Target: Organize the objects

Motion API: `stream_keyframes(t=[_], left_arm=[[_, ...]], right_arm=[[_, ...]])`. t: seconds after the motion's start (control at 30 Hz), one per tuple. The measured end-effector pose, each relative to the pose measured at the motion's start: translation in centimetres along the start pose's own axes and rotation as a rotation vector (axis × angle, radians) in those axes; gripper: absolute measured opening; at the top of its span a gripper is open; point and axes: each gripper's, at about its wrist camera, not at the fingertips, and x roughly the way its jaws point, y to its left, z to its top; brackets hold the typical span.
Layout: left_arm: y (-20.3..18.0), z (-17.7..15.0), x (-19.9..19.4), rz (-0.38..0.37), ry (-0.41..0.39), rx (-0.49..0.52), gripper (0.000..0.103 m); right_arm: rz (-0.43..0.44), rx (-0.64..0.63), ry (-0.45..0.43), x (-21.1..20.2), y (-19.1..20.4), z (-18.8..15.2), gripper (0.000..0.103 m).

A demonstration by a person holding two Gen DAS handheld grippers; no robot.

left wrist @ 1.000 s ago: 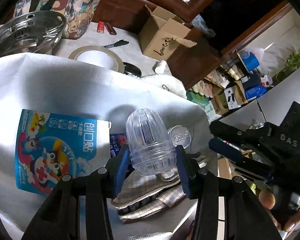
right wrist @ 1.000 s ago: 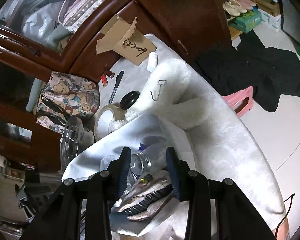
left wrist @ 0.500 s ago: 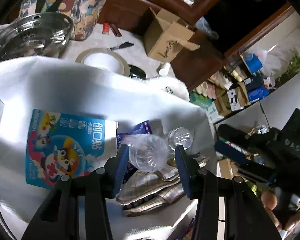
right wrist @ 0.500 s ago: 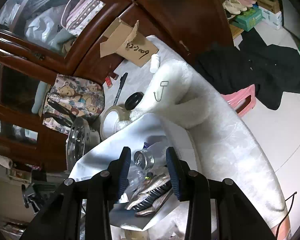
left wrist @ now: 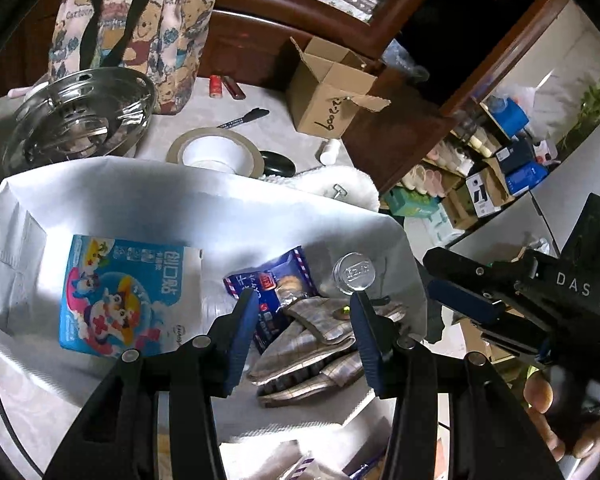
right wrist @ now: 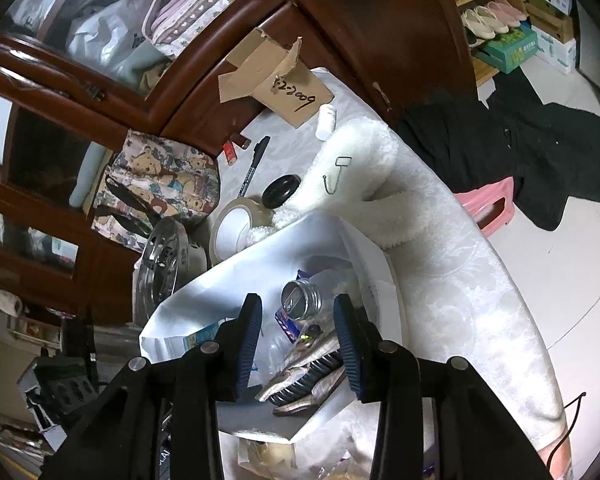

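1. The left gripper hung over the open bag, tilted down – its jaws apart, nothing between them.
2. The right gripper hovered over the same bag from the other side, jaws likewise apart and empty.
3. Under both lay the slippers, soles up, with a snack packet just beyond and a blue box flat to the left.
4. The jar lay on its side in the bag, just past the right fingertips and in line with the gap between them.
5. Its open mouth faced the right gripper; the left view showed what was probably its round base, just beyond that gripper's right fingertip. So its long axis probably ran roughly from one gripper toward the other.
6. Judged so, the right gripper was better lined up – but end-on to the jar.
7. Outside the bag, a tape roll sat on the table.
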Motion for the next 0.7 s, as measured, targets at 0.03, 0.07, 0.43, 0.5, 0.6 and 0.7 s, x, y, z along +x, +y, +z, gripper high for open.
stream_keyframes(t=[0.03, 0.07, 0.43, 0.5, 0.6, 0.7], left_arm=[[0.1, 0.0, -0.04, -0.001, 0.001, -0.002, 0.046], [0.15, 0.02, -0.04, 0.001, 0.001, -0.004, 0.046], [0.28, -0.03, -0.32, 0.001, 0.004, -0.007, 0.046], [0.28, -0.06, -0.39, 0.001, 0.004, -0.007, 0.046], [0.26, -0.06, -0.4, 0.001, 0.005, -0.004, 0.046], [0.24, -0.1, -0.47, 0.002, 0.005, -0.003, 0.046]], right_arm=[[-0.005, -0.007, 0.0, -0.03, 0.15, -0.08, 0.037], [-0.008, -0.013, 0.0, -0.06, 0.23, -0.14, 0.037], [-0.015, -0.043, 0.034, 0.35, 0.82, -0.5, 0.037], [-0.014, -0.043, 0.038, 0.38, 0.8, -0.55, 0.037], [-0.016, -0.046, 0.042, 0.33, 0.83, -0.56, 0.037], [-0.013, -0.043, 0.048, 0.28, 0.77, -0.54, 0.037]])
